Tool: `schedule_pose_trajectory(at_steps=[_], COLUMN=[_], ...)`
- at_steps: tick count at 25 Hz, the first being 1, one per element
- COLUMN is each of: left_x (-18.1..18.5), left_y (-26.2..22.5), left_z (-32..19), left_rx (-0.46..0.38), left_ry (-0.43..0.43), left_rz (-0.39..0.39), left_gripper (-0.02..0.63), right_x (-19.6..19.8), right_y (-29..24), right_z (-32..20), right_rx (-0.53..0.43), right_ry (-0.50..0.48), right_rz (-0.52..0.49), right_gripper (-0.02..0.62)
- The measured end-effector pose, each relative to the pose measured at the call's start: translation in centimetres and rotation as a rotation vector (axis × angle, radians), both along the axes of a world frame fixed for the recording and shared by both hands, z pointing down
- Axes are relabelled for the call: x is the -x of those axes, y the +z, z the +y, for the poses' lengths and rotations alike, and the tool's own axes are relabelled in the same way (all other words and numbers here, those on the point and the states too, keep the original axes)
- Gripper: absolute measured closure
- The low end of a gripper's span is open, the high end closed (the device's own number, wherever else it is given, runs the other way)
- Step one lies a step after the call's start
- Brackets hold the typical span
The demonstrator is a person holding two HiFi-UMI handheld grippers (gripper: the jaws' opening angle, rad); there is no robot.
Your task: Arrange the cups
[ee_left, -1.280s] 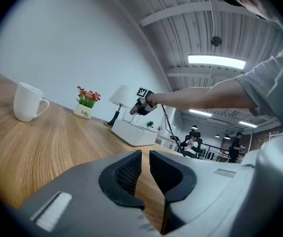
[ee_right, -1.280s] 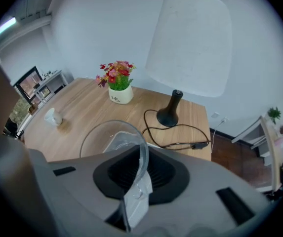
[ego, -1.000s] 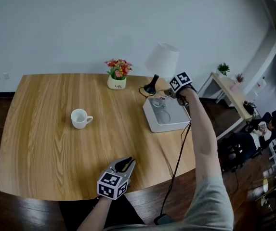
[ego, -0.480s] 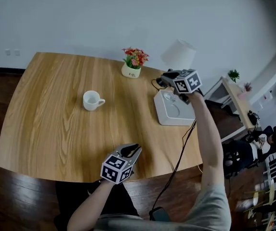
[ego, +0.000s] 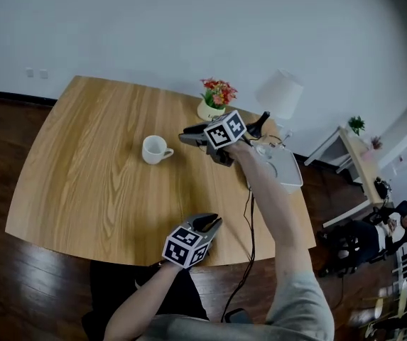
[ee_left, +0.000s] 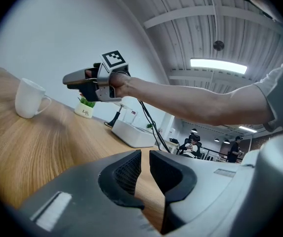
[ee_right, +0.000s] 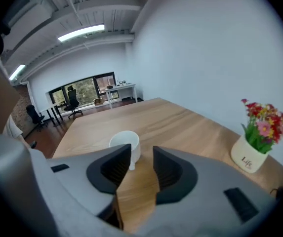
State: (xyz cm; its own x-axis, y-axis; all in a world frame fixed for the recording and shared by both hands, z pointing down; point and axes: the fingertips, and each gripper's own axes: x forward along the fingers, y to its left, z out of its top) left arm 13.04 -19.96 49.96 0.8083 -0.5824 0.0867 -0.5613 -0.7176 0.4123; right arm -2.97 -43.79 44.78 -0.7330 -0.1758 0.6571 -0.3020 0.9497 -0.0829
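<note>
A white cup [ego: 155, 149] stands upright on the wooden table [ego: 82, 162], handle to the right. My right gripper [ego: 187, 138] hovers just right of it, tilted down, its jaws opening with nothing between them. In the right gripper view the cup [ee_right: 126, 144] sits just beyond the fingertips of the right gripper [ee_right: 141, 169]. My left gripper [ego: 209, 224] rests level near the table's front edge, its jaws a narrow gap apart and empty. From the left gripper view [ee_left: 144, 169] the cup [ee_left: 30, 98] and right gripper [ee_left: 69, 79] show at the left.
A white tray [ego: 283, 168] lies at the table's right end, with a white-shaded lamp [ego: 280, 94] behind it. A potted flower [ego: 217, 101] stands at the back edge. A black cable [ego: 249, 219] hangs off the front right edge.
My right gripper has swept left from above the white tray to just beside the cup and tipped downward, with its jaws wider apart. The left gripper has stayed put.
</note>
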Motion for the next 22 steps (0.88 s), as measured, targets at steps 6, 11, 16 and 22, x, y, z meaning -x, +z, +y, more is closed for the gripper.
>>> schedule_pose_trajectory(at_steps=[6, 11, 16, 22], left_x=[0.2, 0.3, 0.3, 0.3], left_y=[-0.2, -0.2, -0.2, -0.5], left_z=[-0.1, -0.2, -0.2, -0.3], left_rx=[0.007, 0.008, 0.007, 0.017], left_ry=[-0.005, -0.009, -0.016, -0.014], left_rz=[0.015, 0.022, 0.019, 0.037], left_gripper=[0.554, 0.554, 0.554, 0.554], right_x=[4.2, 6.2, 7.2, 6.5], right_y=[2.6, 4.8, 6.5, 7.7], right_z=[0.1, 0.1, 0.3, 0.0], right_rx=[0.108, 0.125, 0.144, 0.123], right_ry=[-0.008, -0.023, -0.049, -0.029], right_rz=[0.042, 0.154, 0.248, 0.359], right_gripper=[0.397, 0.415, 0.458, 0.529])
